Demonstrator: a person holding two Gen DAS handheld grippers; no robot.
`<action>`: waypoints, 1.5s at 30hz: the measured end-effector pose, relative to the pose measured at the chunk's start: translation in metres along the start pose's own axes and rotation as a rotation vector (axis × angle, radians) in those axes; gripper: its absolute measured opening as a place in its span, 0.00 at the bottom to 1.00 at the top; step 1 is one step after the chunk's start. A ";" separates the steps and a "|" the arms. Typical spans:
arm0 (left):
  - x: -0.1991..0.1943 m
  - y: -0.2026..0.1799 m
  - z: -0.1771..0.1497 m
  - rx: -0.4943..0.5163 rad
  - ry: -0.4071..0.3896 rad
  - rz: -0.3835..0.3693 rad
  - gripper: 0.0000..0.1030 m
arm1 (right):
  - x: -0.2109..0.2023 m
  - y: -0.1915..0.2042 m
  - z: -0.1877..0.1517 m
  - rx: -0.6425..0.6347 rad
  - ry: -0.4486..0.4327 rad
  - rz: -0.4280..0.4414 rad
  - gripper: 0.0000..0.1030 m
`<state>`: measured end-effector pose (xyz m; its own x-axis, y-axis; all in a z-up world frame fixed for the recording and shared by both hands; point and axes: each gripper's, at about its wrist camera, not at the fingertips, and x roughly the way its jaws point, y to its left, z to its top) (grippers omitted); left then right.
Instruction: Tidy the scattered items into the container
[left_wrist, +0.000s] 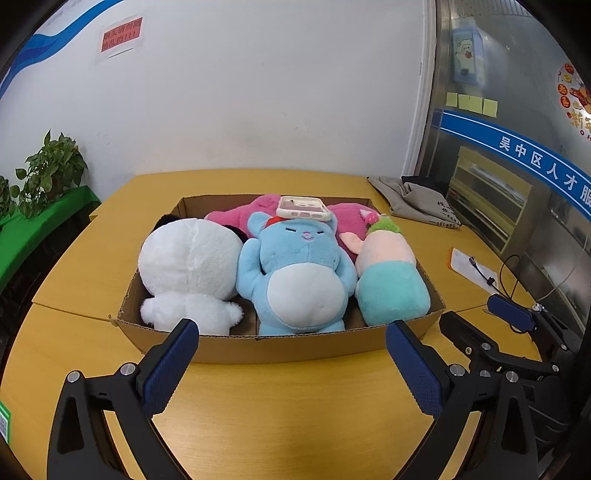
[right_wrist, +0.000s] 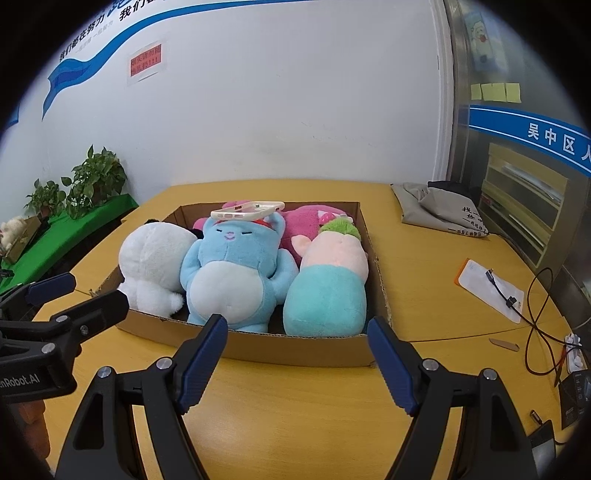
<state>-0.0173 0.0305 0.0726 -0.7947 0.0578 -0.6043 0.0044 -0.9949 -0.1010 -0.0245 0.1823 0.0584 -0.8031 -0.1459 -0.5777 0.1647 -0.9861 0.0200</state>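
Plush toys (left_wrist: 299, 273) fill the cardboard box (left_wrist: 280, 347); we judge them light, soft, best pinched mid-body, while both hand-held grippers (left_wrist: 291, 365) (right_wrist: 297, 358) stand open, empty.

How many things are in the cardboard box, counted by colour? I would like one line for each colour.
White plush toy: 1
Blue plush toy: 1
Pink plush toy: 1
Teal-and-pink plush toy: 1
Cream phone case, lying on the blue toy's head: 1
Total in the cardboard box: 5
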 end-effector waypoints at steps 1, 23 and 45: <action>0.000 0.001 -0.001 -0.002 0.000 0.002 1.00 | 0.001 -0.001 0.000 0.003 0.003 -0.002 0.76; 0.011 0.010 -0.009 -0.012 0.027 0.015 1.00 | 0.012 0.003 -0.001 -0.004 0.024 -0.004 0.76; 0.013 0.014 -0.015 -0.022 0.047 0.020 1.00 | 0.012 0.008 -0.002 -0.008 0.015 -0.016 0.76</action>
<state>-0.0183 0.0186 0.0514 -0.7648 0.0420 -0.6429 0.0341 -0.9938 -0.1056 -0.0313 0.1726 0.0499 -0.7973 -0.1288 -0.5897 0.1564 -0.9877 0.0043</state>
